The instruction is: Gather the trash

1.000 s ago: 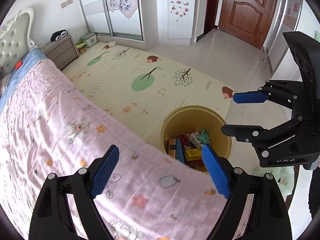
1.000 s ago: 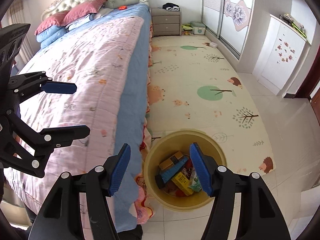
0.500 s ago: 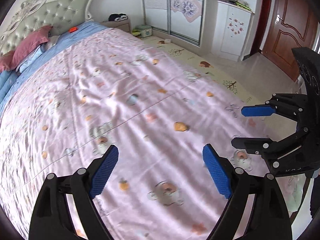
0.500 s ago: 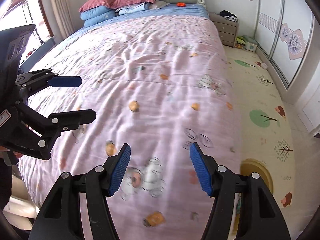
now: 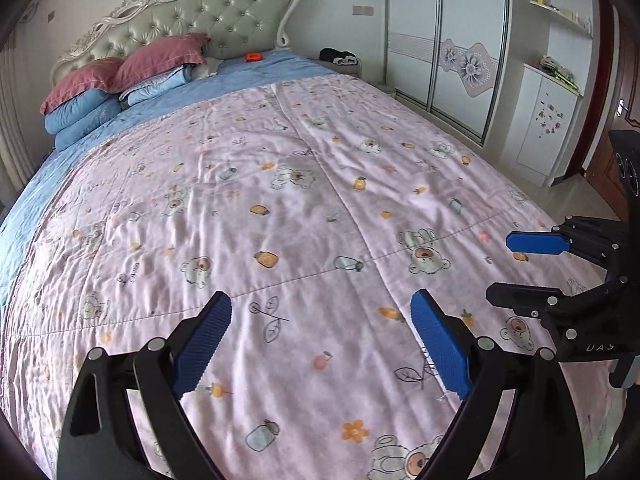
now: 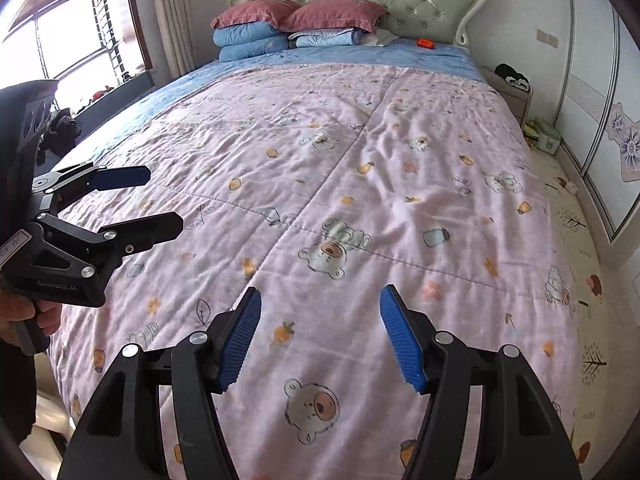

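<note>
My left gripper (image 5: 320, 344) is open and empty, held above the foot end of the pink patterned quilt (image 5: 304, 208). My right gripper (image 6: 320, 336) is open and empty too, over the same quilt (image 6: 360, 184). Each gripper shows in the other's view: the right one (image 5: 516, 268) at the right edge, the left one (image 6: 156, 200) at the left edge. A small orange object (image 5: 253, 56) lies far off on the blue sheet by the headboard; it also shows in the right wrist view (image 6: 425, 42). The trash bin is out of view.
Red and blue pillows (image 5: 120, 80) are stacked at the headboard (image 5: 208, 16). A nightstand (image 6: 514, 92) with dark items stands right of the bed. A sliding wardrobe (image 5: 452, 48), white cabinet (image 5: 548, 120) and play mat (image 6: 572, 216) are to the right; a window (image 6: 76, 40) is left.
Both views swung from the yellow bin on the floor up over the bed to face the headboard. Both grippers stayed open and empty.
</note>
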